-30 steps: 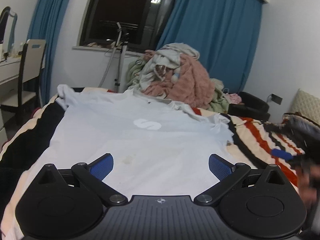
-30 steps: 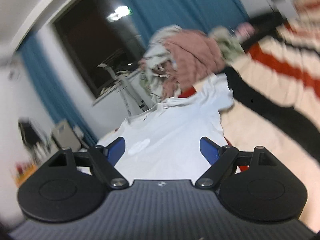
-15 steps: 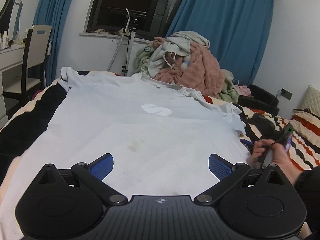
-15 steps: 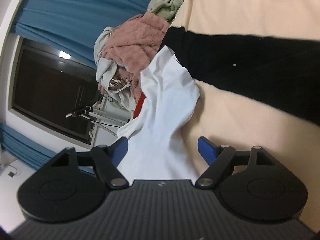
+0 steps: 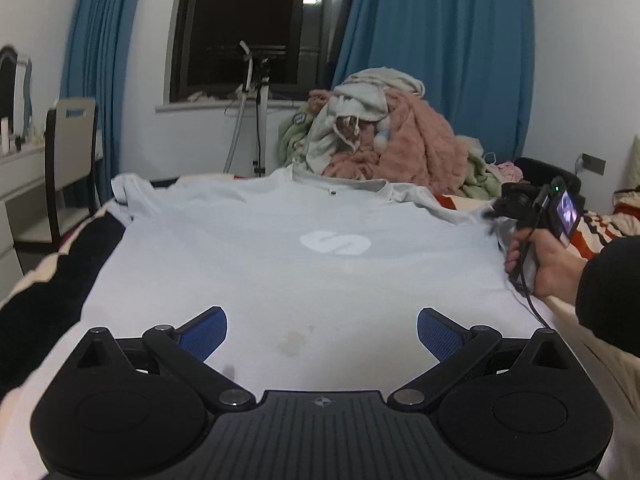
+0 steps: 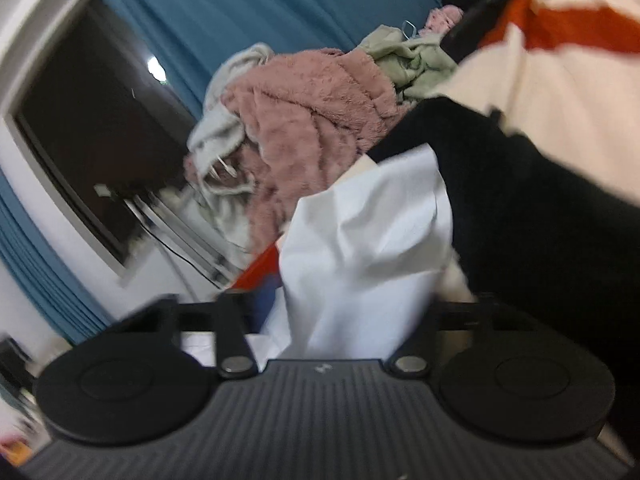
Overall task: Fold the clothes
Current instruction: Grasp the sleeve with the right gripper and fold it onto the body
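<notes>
Right gripper [image 6: 344, 312] jaws closing on the white T-shirt [image 5: 304, 264] sleeve; left gripper [image 5: 322, 330] open above its hem.

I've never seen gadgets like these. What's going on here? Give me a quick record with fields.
Setting: bedroom, striped blanket on a bed
Garment: pale T-shirt spread flat, white logo on its chest
Left gripper: open, over the shirt's hem, holding nothing
Right gripper: jaws closing, the shirt's sleeve bunched between them
Right hand: grasps that gripper's handle at the shirt's right edge
Background: pile of clothes, blue curtains, dark window
Stage: first fold seemingly just starting
</notes>
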A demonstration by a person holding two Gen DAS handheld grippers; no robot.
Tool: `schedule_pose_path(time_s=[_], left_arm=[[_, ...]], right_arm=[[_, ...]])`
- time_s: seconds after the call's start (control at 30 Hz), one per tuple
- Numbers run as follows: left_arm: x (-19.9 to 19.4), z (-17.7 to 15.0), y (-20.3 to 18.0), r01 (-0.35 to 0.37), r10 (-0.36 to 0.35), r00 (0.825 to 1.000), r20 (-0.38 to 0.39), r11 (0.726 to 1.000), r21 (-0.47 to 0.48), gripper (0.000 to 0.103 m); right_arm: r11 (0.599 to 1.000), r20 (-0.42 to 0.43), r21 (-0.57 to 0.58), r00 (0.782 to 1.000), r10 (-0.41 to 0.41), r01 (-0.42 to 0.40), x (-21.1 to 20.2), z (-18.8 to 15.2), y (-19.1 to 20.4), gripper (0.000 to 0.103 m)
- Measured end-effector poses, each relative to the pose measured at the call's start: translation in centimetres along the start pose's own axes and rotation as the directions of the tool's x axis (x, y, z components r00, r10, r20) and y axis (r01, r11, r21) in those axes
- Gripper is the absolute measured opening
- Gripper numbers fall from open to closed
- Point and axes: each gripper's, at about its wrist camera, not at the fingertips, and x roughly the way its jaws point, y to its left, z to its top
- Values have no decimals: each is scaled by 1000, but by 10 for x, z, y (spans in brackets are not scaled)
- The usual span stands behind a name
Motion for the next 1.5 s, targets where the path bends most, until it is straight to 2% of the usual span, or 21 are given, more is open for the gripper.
schedule_pose_path(time_s=[0.03,0.13,0.2,0.3,0.4,0.47,0.63,0.73,0.83,0.87,0.9,0.93,0.97,1.03,1.1,1.23,1.37,1.5], left_arm=[[-2,3,5,2,-1,1000,9,1000,-15,101],[-12,14,22,4,-2,999,32,998,-58,102],[-28,21,37,-24,29,999,45,995,-100,102],[-49,29,66,-41,48,998,34,980,-197,102],[-65,33,99,-37,47,998,34,963,-267,103],[-69,34,112,-67,78,996,33,964,-256,103],[-62,30,139,-114,122,992,14,961,-250,103],[-53,21,147,-136,139,990,-6,964,-228,103],[-39,12,151,-144,143,990,-23,967,-211,103],[-33,10,151,-142,140,990,-27,968,-207,103],[-28,8,151,-143,138,990,-36,967,-212,103],[-21,7,152,-145,138,989,-48,964,-222,103],[-16,5,152,-154,145,988,-55,960,-235,102],[-4,3,150,-174,157,984,-86,951,-253,102],[6,2,146,-180,156,981,-112,950,-254,102],[4,2,132,-174,155,983,-102,959,-222,102],[-13,5,119,-180,170,983,-70,965,-193,102],[-42,8,93,-172,169,985,-30,979,-107,102]], right_arm=[[998,-1,-43,999,-36,36,0,5,9,9],[990,61,-126,997,-53,60,-20,19,42,9],[973,116,-213,991,-60,84,-41,26,76,9],[932,189,-339,980,-66,128,-71,29,142,8],[871,235,-459,970,-70,174,-91,15,215,8],[818,248,-539,966,-71,199,-94,-9,263,8],[677,191,-707,977,-96,205,-55,-99,354,9],[620,127,-766,985,-114,170,-22,-155,373,9],[628,43,-768,989,-139,122,4,-191,371,11],[633,9,-768,990,-142,98,10,-198,367,18],[643,-44,-764,990,-136,55,15,-201,364,29],[656,-100,-755,988,-120,3,19,-201,364,63],[668,-137,-743,986,-91,-42,14,-201,363,90],[687,-131,-723,991,-33,-73,-10,-194,363,93],[702,-135,-708,990,-38,-69,-30,-184,367,93],[744,-177,-652,984,38,-146,-86,-154,369,93],[775,-157,-606,982,105,-180,-176,-134,353,93],[773,-117,-603,980,159,-197,-281,-130,319,93]])
